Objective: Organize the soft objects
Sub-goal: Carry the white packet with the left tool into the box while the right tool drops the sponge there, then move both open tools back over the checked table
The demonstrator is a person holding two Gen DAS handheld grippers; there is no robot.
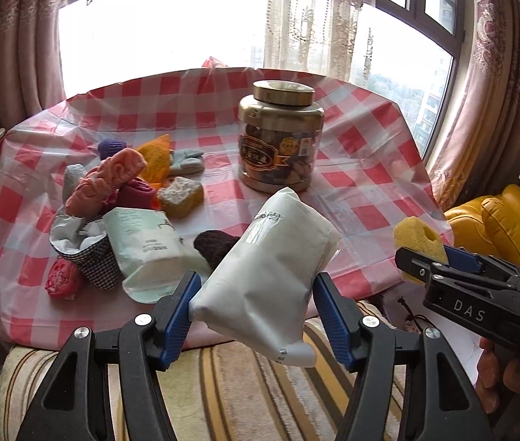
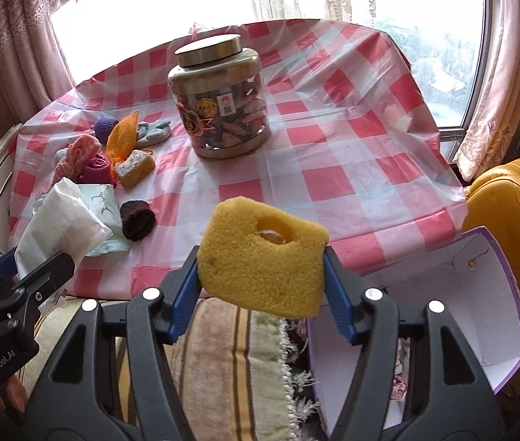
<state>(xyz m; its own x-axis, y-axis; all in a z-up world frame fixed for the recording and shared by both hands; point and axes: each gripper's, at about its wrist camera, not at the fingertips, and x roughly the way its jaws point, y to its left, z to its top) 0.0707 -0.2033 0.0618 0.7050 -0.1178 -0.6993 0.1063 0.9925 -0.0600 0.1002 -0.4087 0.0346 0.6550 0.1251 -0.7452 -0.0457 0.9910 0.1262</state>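
Note:
My left gripper (image 1: pixel 252 301) is shut on a soft white packet (image 1: pixel 267 261) and holds it above the table's front edge; the packet also shows in the right wrist view (image 2: pixel 61 220). My right gripper (image 2: pixel 262 279) is shut on a yellow sponge with a hole (image 2: pixel 260 257), held in front of the table; it also shows in the left wrist view (image 1: pixel 420 237). A heap of soft things lies at the table's left: a pink rolled cloth (image 1: pixel 109 183), an orange sponge (image 1: pixel 155 160), a pale green packet (image 1: pixel 146 246), a dark brown roll (image 2: pixel 136 218).
A gold-lidded jar (image 1: pixel 280 136) stands mid-table on the red checked cloth (image 1: pixel 352 169). An open white box with a purple rim (image 2: pixel 455 305) sits below the table at the right. A yellow cushion (image 2: pixel 517 220) is beside it. A striped blanket (image 2: pixel 223 360) lies below.

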